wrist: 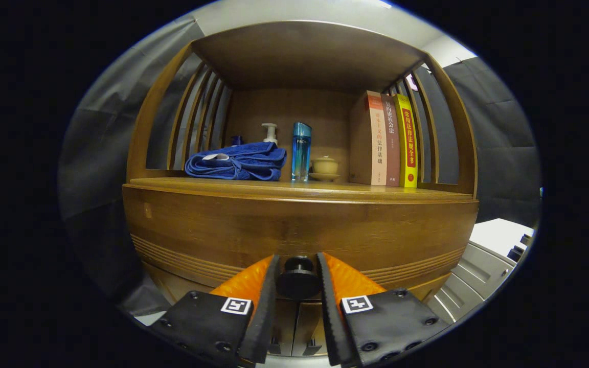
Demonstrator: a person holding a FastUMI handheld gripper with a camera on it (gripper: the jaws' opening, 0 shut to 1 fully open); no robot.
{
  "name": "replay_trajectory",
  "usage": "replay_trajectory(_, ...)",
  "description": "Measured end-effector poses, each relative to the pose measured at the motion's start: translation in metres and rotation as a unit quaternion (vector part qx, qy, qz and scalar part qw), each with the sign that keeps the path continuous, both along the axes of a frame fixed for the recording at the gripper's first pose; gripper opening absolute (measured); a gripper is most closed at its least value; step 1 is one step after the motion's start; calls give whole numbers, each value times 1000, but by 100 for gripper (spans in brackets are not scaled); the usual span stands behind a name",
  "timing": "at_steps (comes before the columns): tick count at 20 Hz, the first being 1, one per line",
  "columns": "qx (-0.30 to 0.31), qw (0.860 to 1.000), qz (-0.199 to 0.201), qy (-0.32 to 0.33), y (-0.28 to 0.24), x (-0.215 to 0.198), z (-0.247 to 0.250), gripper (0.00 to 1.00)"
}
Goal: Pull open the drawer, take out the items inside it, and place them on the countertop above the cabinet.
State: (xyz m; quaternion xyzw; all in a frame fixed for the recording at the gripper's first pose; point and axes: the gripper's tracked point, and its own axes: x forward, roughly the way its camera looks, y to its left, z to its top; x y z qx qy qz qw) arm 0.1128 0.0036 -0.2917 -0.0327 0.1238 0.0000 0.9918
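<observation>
The claw (pixel 297 276) has its 2 fingers closed in on the dark round drawer knob (pixel 298 277), which sits between them, each finger touching or nearly touching a side. The drawer (pixel 223 232) looks shut, its wooden front under the table (pixel 294 190) that carries a folded blue towel (pixel 236 162), a blue bottle (pixel 301 151) and 3 books (pixel 390 140). The knob is small and round, so a pull off its axis could slip the fingers free.

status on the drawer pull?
Tongs closed on the drawer knob. Drawer front looks shut. Countertop holds towel, bottle, books.
</observation>
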Motion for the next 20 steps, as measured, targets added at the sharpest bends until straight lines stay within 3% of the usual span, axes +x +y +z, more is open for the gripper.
replay_trajectory(3,7,1000,3,-5,1,5,1,45)
replay_trajectory(12,31,999,-4,-19,-2,10,13,45)
replay_trajectory(20,40,999,17,6,4,-44,25,45)
